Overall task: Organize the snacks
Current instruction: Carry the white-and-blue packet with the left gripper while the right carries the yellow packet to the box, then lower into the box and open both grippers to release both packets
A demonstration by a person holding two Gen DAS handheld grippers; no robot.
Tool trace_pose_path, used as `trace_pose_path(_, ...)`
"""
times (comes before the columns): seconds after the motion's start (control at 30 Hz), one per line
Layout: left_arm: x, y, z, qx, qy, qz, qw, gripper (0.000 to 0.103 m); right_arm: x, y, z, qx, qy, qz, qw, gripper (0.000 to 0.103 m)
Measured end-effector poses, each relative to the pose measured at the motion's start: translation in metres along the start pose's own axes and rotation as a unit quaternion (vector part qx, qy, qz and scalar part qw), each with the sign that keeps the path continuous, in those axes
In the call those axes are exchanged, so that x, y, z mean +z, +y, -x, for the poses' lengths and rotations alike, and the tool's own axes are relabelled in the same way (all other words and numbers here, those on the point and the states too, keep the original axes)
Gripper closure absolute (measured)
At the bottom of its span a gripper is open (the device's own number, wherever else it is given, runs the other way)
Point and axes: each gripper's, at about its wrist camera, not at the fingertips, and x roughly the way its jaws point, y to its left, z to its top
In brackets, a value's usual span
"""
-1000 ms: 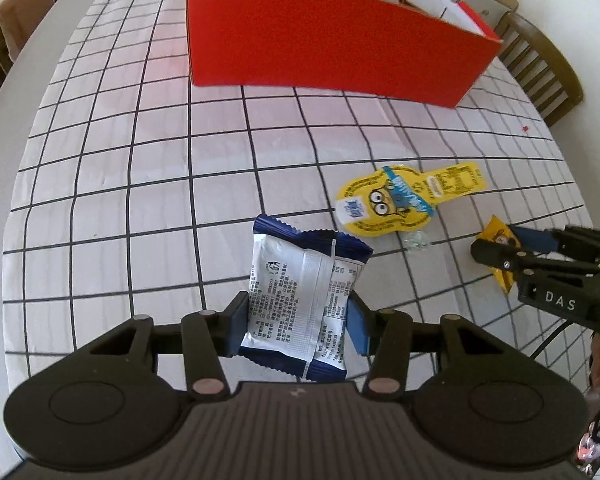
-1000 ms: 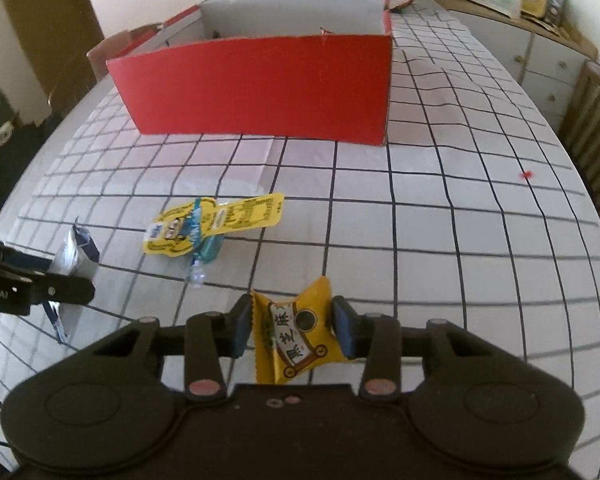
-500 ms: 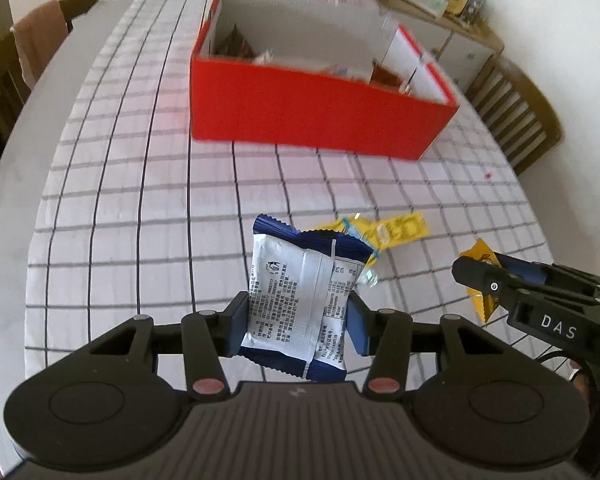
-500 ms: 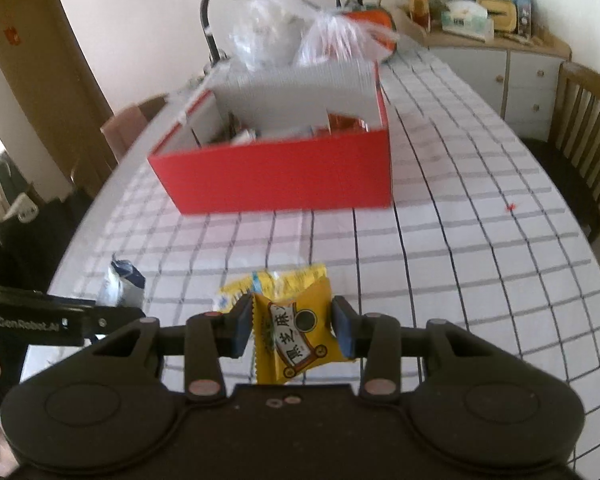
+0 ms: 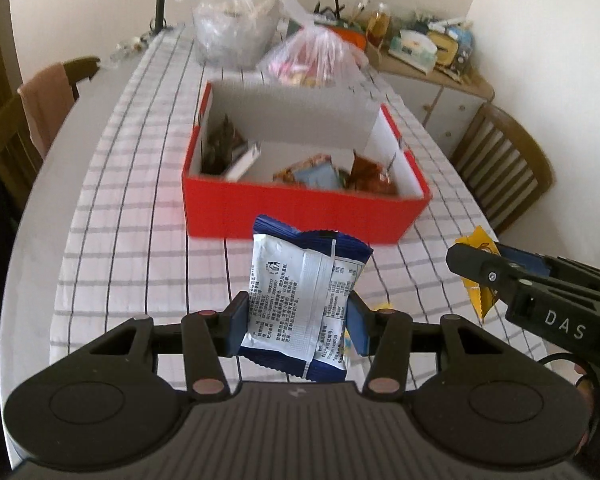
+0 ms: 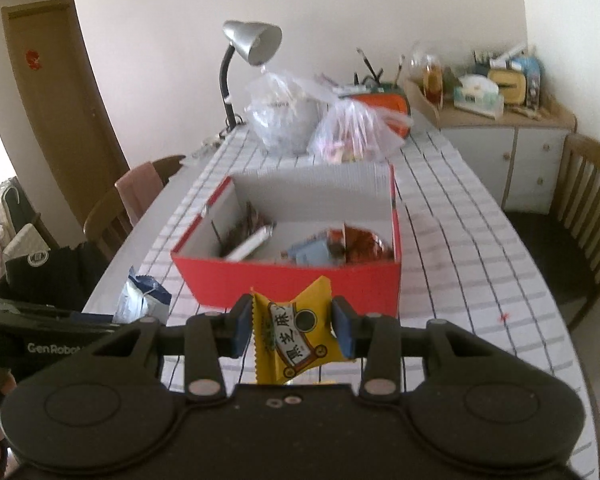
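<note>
My left gripper [image 5: 298, 326] is shut on a blue and white snack packet [image 5: 300, 296], held well above the checked tablecloth. My right gripper [image 6: 293, 330] is shut on a yellow snack packet [image 6: 296, 338], also held high. The open red box [image 5: 300, 210] stands ahead of both, also in the right wrist view [image 6: 292, 286], with several snack packs inside. The right gripper with its yellow packet [image 5: 478, 292] shows at the right of the left wrist view. The left gripper's blue packet [image 6: 140, 300] shows at the left of the right wrist view.
Two plastic bags [image 6: 328, 128] and a desk lamp [image 6: 248, 52] stand behind the box. Wooden chairs [image 5: 500, 168] flank the table [image 5: 112, 208]. A cabinet [image 6: 500, 152] with clutter is at the back right. A bit of yellow wrapper [image 5: 382, 307] peeks out on the cloth below the left gripper.
Both grippers have risen and tilted up with their packets. The box's inside and the room behind now show. The yellow packet on the cloth has dropped almost out of view.
</note>
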Motion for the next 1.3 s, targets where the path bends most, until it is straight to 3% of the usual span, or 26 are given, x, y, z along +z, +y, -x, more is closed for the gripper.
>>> trace_pose_path(0.6, 0.083, -0.01, -0.013, 0.049, -0.046, -0.024, 0.9974, 0.054, 0.061, -0.01, -0.045, -0.027, -0.018, 0.03, 0.999, 0.063)
trace_pose_path(1.3, 0.138, 0.004, -0.096, 0.087, 0.0, -0.024, 0.9959, 0.054, 0.089, -0.034, -0.145, -0.039, 0.043, 0.053, 0.997, 0.063)
